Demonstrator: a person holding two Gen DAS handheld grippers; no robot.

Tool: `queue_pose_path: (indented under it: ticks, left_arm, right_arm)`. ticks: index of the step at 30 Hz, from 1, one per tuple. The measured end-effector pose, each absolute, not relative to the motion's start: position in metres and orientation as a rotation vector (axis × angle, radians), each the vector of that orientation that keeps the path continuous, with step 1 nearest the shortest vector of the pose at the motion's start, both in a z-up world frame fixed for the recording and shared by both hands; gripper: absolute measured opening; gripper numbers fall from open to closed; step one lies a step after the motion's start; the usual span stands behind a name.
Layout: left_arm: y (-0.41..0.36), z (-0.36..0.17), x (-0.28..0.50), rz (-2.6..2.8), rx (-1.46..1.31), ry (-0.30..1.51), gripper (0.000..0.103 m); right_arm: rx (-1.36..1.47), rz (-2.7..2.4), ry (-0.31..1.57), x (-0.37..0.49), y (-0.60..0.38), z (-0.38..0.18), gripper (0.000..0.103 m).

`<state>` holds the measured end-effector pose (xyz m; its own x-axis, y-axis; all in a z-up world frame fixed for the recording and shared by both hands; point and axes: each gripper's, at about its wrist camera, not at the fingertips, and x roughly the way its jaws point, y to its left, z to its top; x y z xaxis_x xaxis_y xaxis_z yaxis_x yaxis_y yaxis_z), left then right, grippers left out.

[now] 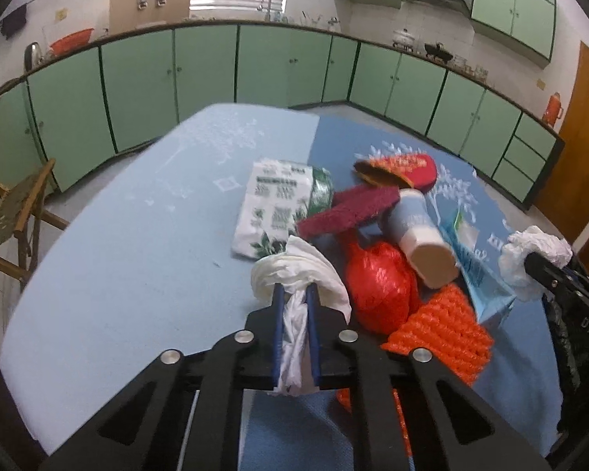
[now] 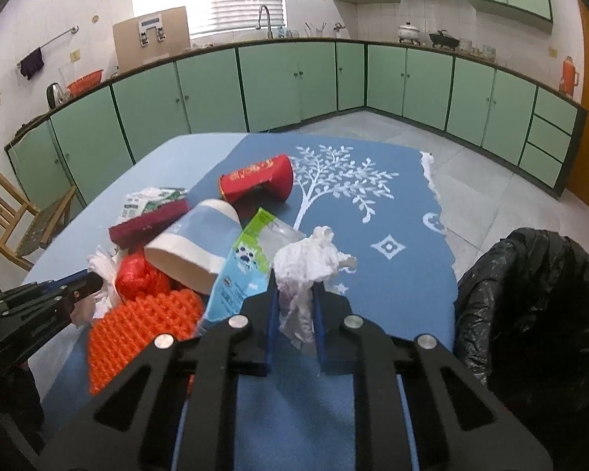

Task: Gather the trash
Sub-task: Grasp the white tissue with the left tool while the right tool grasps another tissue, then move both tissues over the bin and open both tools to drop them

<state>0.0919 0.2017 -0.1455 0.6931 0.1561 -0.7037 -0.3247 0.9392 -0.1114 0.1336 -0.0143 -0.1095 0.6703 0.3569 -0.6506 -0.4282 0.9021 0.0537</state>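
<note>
While both grabs look done, my left gripper [image 1: 294, 290] clamps a white plastic bag wad [image 1: 300, 274], right gripper [image 2: 296, 294] pinches crumpled white tissue [image 2: 310, 263]; next I'd carry them to the black-lined bin [image 2: 538, 286].

The table [image 2: 392, 294] is blue with a white tree pattern, light blue at its left. An orange knobbly mesh [image 2: 141, 325] lies beside a red crumpled bag [image 1: 377, 286]; cabinets [image 2: 212, 90] are pale green.
</note>
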Motion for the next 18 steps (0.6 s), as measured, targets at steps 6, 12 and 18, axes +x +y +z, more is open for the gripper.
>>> queue_pose_path:
  ticks: [6, 12, 18]
  left_arm:
    - [0.202, -0.112, 0.085, 0.283, -0.214, 0.687, 0.011]
    - [0.190, -0.082, 0.082, 0.240, -0.208, 0.630, 0.011]
    - [0.164, -0.060, 0.084, 0.176, -0.189, 0.584, 0.011]
  right_arm:
    - [-0.083, 0.456, 0.660, 0.126, -0.023, -0.083, 0.014]
    - [-0.063, 0.474, 0.608, 0.115, -0.032, -0.057, 0.014]
    - [-0.056, 0.479, 0.564, 0.105, -0.044, -0.037, 0.014]
